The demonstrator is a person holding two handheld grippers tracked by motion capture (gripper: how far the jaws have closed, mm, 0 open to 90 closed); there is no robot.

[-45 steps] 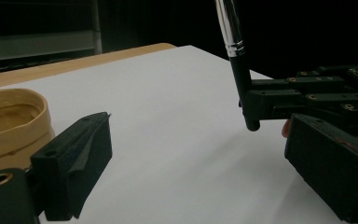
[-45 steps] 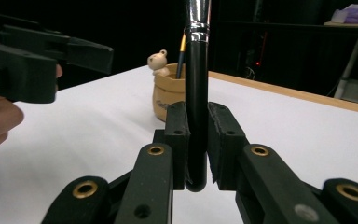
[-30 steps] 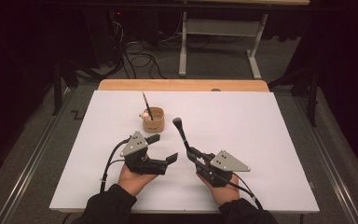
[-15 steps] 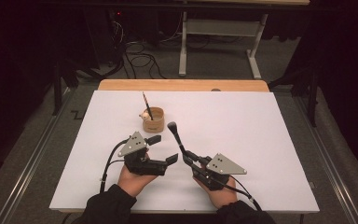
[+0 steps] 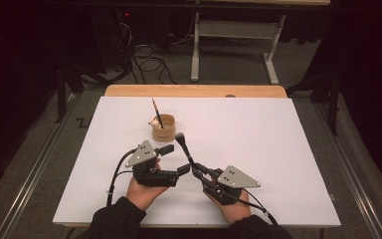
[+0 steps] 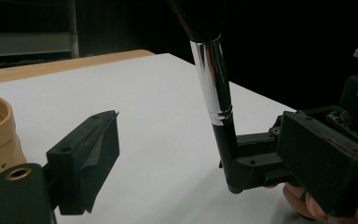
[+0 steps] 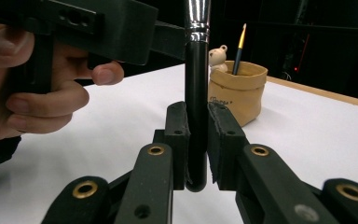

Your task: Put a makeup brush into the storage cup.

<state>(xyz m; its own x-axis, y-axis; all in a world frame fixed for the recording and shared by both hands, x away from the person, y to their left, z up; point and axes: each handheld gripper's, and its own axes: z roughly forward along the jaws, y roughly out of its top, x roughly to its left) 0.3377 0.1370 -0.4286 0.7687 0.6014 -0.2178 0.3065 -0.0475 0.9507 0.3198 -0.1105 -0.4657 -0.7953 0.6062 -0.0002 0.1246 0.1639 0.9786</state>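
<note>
A: In the high view the right tongs clamp the dark handle of a makeup brush, near the middle of the bench toward its near edge. The left tongs?

B: Apart, nothing between them; they have just been closing a little.

A: Left gripper view?

B: The brush stands tilted in the right tongs.

A: Right gripper view?

B: Both pads press the brush. A tan cup holding a pencil stands behind it.
</note>
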